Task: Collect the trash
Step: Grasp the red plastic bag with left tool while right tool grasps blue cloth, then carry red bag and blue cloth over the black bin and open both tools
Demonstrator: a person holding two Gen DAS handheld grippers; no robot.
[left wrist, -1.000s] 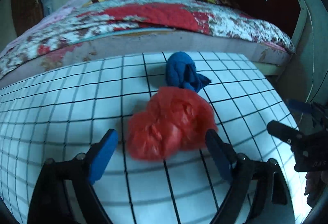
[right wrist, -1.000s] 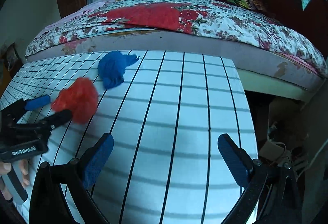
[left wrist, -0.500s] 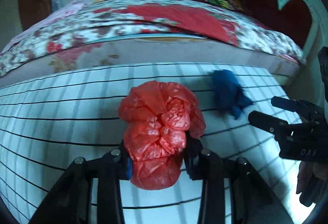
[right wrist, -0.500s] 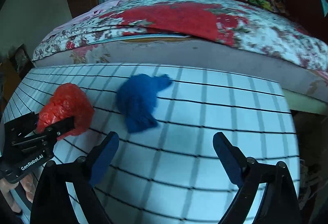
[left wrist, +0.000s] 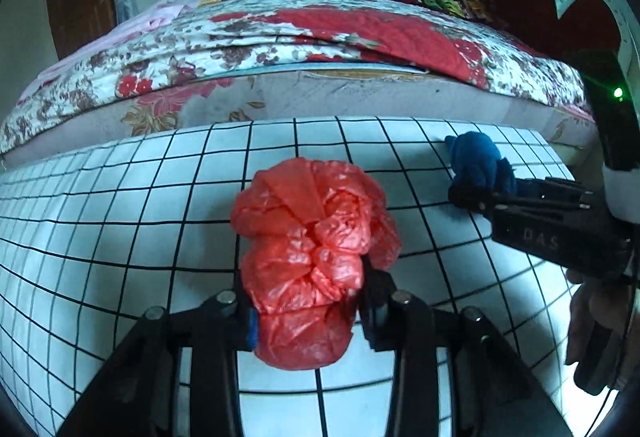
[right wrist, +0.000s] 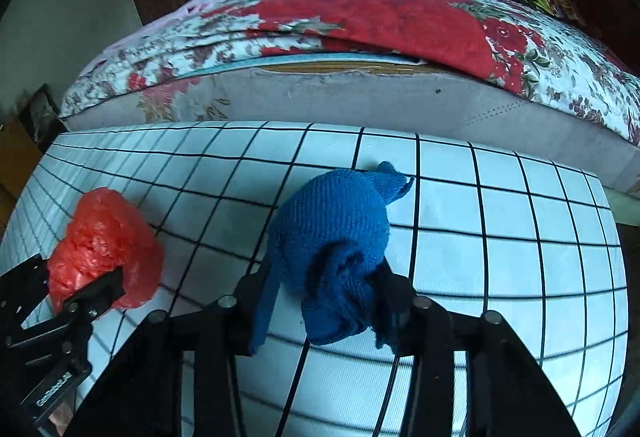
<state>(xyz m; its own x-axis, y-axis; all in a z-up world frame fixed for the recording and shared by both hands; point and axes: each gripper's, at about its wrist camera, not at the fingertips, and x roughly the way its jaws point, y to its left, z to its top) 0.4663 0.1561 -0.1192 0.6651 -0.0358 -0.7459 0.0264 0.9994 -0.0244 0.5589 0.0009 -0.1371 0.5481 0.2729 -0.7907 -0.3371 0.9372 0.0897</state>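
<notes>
Here, the left gripper (left wrist: 306, 317) is clamped on the red bag (left wrist: 312, 257), a crumpled plastic wad pinched between both pads. Most of the bag bulges forward and above the fingertips, over the gridded table (left wrist: 120, 237); whether its underside touches the surface cannot be told.

The right gripper (right wrist: 326, 297) has the blue knit (right wrist: 336, 237) between its fingers. Its jaws have just been closing, and in its own view both pads press into the cloth at its near end. The knit's bulk sits ahead of the tips, a pointed corner reaching toward the far table edge; a strip of it hangs down along the inside of the left finger.

From the left wrist view, the right gripper (left wrist: 472, 197) comes in from the right side, with the blue knit (left wrist: 476, 161) at its tips, ahead and to the right of the red bag and apart from it. Part of a hand (left wrist: 592, 321) shows below it.

From the right wrist view, the left gripper (right wrist: 102, 289) and red bag (right wrist: 104, 241) are off to the left, near but not touching the knit.

Beyond the table's far edge: a bed (right wrist: 360, 29) with floral cover.
</notes>
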